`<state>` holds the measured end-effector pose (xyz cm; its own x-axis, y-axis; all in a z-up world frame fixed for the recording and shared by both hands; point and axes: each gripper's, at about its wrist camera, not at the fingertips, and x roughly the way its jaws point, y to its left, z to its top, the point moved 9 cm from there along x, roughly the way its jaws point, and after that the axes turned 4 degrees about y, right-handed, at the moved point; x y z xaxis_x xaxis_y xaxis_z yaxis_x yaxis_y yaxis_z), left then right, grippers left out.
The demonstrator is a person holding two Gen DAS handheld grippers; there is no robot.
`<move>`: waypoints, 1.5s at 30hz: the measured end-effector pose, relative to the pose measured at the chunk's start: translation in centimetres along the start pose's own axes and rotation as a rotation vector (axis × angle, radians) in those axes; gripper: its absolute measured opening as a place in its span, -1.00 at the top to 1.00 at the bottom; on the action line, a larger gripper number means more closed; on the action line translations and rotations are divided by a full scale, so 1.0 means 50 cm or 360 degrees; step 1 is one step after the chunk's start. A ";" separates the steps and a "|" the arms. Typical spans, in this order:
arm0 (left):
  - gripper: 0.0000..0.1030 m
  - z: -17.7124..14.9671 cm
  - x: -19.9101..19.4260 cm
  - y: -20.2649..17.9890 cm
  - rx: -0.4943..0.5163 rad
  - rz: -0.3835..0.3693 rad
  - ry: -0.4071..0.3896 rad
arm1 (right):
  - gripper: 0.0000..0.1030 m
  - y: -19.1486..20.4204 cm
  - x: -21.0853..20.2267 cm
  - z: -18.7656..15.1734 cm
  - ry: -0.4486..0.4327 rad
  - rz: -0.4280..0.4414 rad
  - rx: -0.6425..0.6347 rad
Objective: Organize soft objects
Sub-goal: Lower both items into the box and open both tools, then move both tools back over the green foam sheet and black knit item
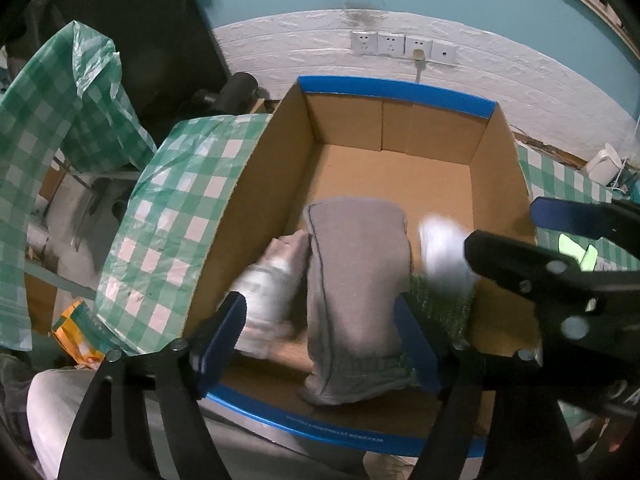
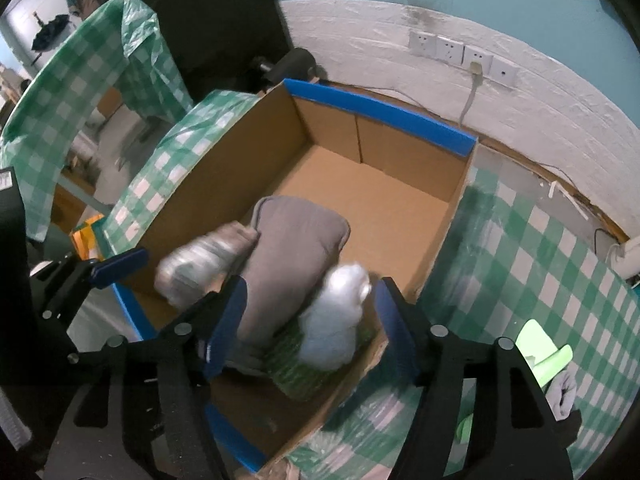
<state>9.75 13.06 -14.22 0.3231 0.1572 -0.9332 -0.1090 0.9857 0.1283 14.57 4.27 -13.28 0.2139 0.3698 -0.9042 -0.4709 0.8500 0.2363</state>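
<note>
An open cardboard box [image 1: 496, 168] with blue-taped rims holds soft things; it also shows in the right wrist view [image 2: 448, 216]. A grey cushion [image 1: 360, 280] [image 2: 292, 248] lies in the near half. A pale blurred bundle [image 1: 268, 288] [image 2: 204, 260] lies to its left, a white fluffy toy [image 1: 444, 252] [image 2: 336, 320] to its right, on a green knitted piece [image 1: 444, 308] [image 2: 296, 364]. My left gripper [image 1: 324, 340] is open above the cushion, holding nothing. My right gripper [image 2: 308, 328] is open over the white toy, which looks loose; it also shows in the left wrist view [image 1: 536, 236].
The box stands on a green checked tablecloth [image 2: 540, 264]. A lime-green item [image 2: 548, 356] and a grey cloth [image 2: 564, 392] lie on the table right of the box. Wall sockets [image 1: 404, 46] with a plugged cable are behind. An orange packet [image 1: 80, 332] lies lower left.
</note>
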 end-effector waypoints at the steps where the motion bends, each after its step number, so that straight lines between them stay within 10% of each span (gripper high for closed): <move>1: -0.52 0.000 0.001 0.001 -0.0001 0.0003 0.0003 | -0.37 -0.002 -0.001 0.001 -0.0002 0.0001 0.0003; 45: -0.55 0.033 -0.070 -0.290 0.0283 -0.0192 -0.0060 | -0.50 -0.365 -0.160 -0.170 -0.0096 -0.0284 0.0399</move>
<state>11.77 -1.70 -12.27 0.3593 0.0365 -0.9325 0.0991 0.9921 0.0771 14.18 -17.41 -13.38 0.3282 0.2214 -0.9183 -0.1973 0.9668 0.1626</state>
